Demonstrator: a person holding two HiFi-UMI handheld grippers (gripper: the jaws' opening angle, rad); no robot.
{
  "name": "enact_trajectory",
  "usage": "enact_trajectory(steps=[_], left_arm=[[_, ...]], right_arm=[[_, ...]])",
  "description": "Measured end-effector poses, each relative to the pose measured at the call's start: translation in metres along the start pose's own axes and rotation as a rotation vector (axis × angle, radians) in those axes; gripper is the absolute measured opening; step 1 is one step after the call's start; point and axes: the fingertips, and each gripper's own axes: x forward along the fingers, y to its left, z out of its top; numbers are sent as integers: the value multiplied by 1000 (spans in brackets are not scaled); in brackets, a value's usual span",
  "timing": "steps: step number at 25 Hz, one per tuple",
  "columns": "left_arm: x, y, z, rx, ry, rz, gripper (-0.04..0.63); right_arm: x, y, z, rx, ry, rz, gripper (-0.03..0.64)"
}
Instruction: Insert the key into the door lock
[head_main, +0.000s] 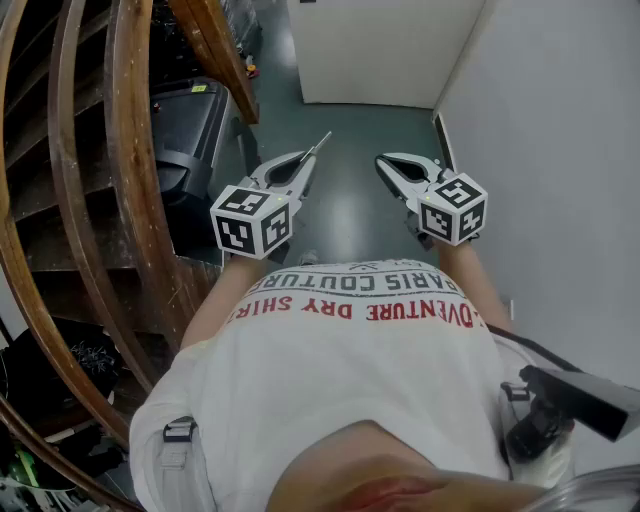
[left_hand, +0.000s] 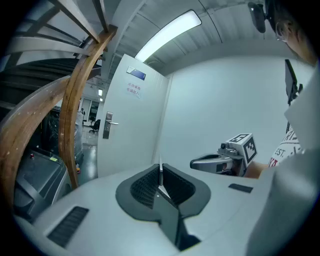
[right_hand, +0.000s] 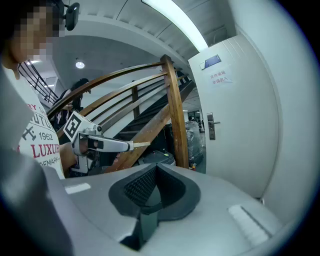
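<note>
Here the left gripper (head_main: 308, 157) clamps its jaws on the thin key (head_main: 322, 140), while the right gripper (head_main: 384, 161) is clenched empty; both face the white door (left_hand: 132, 135).

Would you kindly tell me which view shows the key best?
Head view: the key juts from the left gripper, clear against dark floor. The left gripper view shows it edge-on; the right gripper view, pale against wood.

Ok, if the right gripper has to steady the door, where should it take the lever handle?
Probably the lever handle by its horizontal bar, clear of the plate. Come straight at the door face, rolled so the jaws sit above and below the bar, since it stands out level. The right gripper is shut, so open it first.
</note>
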Motion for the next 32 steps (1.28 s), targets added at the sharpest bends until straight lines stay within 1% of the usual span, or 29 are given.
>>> enact_trajectory(steps=[10, 15, 19, 21, 24, 27, 29, 32], left_arm=[[7, -11, -3, -18, 13, -7, 23], [16, -18, -3, -11, 12, -5, 22], [20, -17, -6, -32, 19, -12, 23], [25, -13, -7, -30, 25, -7, 23], [42, 3, -12, -38, 32, -3, 23], [68, 31, -17, -57, 50, -15, 23], [93, 55, -17, -64, 58, -19, 23], [142, 100, -9, -90, 62, -19, 23]], right_arm=[[-14, -5, 3, 0, -14, 10, 2], [-23, -13, -2, 15, -31, 13, 2], [-23, -19, -5, 36, -44, 16, 3], [-18, -25, -10, 47, -37, 20, 3], [-4, -41, -23, 55, -15, 17, 3], [20, -65, -28, 73, -4, 10, 3], [41, -88, -32, 80, 5, 3, 3], [79, -136, -33, 95, 23, -11, 3]])
